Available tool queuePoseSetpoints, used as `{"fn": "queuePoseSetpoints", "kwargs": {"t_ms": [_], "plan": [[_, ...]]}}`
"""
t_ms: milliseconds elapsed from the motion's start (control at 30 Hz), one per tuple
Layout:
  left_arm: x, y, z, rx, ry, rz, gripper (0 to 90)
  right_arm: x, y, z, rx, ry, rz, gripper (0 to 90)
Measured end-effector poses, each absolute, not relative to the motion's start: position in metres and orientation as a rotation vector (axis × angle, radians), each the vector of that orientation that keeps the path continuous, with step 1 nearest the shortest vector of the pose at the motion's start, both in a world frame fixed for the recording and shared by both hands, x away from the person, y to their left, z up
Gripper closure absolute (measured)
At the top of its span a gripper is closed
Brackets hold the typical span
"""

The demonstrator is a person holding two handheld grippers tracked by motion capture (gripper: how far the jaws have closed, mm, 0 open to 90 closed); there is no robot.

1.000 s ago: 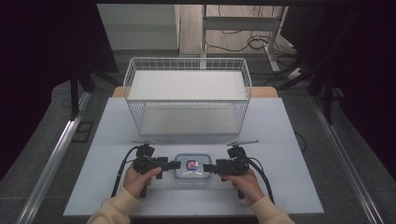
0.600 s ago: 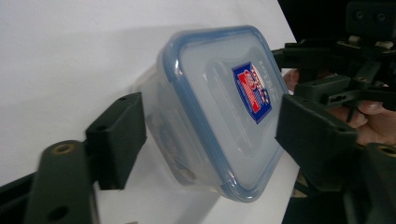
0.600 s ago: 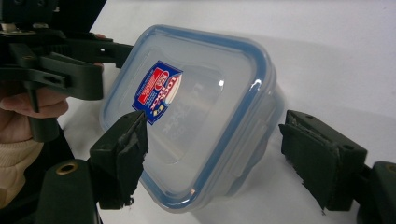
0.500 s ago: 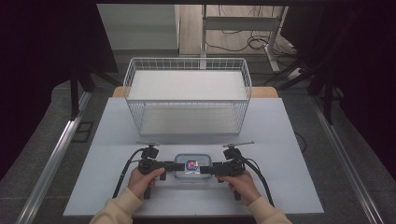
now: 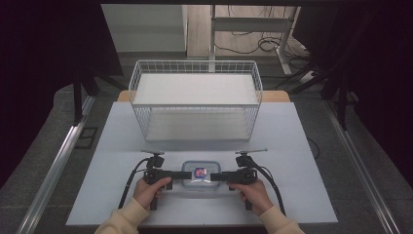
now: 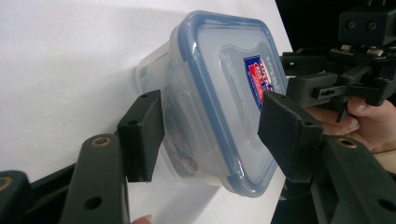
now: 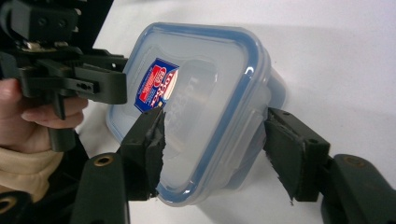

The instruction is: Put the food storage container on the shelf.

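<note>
- Looking down from the high view, we hold the left gripper and the right gripper level on the pale grey table top, their jaws pointing at each other across the small clear plastic food box with a blue-rimmed lid.
- The box sits on the near middle of the table, between our two hands, well in front of the white wire basket at the far side.
- A red and blue label lies on the middle of the lid.
- In the left gripper view, the left gripper straddles the near end of the box; its jaws have just been closing, with one pad against the box's side wall and the other on the lid side. We cannot tell whether both pads press firmly yet.
- In the right gripper view, the right gripper has the opposite end of the box between its jaws, which have just been closing; the left pad overlaps the lid near the label, while the right pad stands just off the box's side, so the grip is not closed.
- Each gripper view shows the other hand and gripper beyond the box.
</note>
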State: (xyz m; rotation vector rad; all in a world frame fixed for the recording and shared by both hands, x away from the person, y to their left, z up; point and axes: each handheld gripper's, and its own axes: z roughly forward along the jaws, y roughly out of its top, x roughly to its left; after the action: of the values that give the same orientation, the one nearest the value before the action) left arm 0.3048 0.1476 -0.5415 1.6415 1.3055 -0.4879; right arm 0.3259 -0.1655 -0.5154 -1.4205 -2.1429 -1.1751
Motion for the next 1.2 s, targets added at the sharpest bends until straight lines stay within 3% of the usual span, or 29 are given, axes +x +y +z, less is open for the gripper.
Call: {"fn": "queuePoseSetpoints", "kwargs": {"t_ms": [500, 1200], "plan": [[0.289, 0.148, -0.532, 1.638, 1.291, -0.399, 49.1, 0.315, -0.172, -0.512, -1.433, -2.096, -1.261, 50.3], [0.283, 0.147, -0.527, 1.637, 1.28, -0.388, 50.5, 0.31, -0.171, -0.504, -1.386, -2.182, -1.293, 50.9]]}}
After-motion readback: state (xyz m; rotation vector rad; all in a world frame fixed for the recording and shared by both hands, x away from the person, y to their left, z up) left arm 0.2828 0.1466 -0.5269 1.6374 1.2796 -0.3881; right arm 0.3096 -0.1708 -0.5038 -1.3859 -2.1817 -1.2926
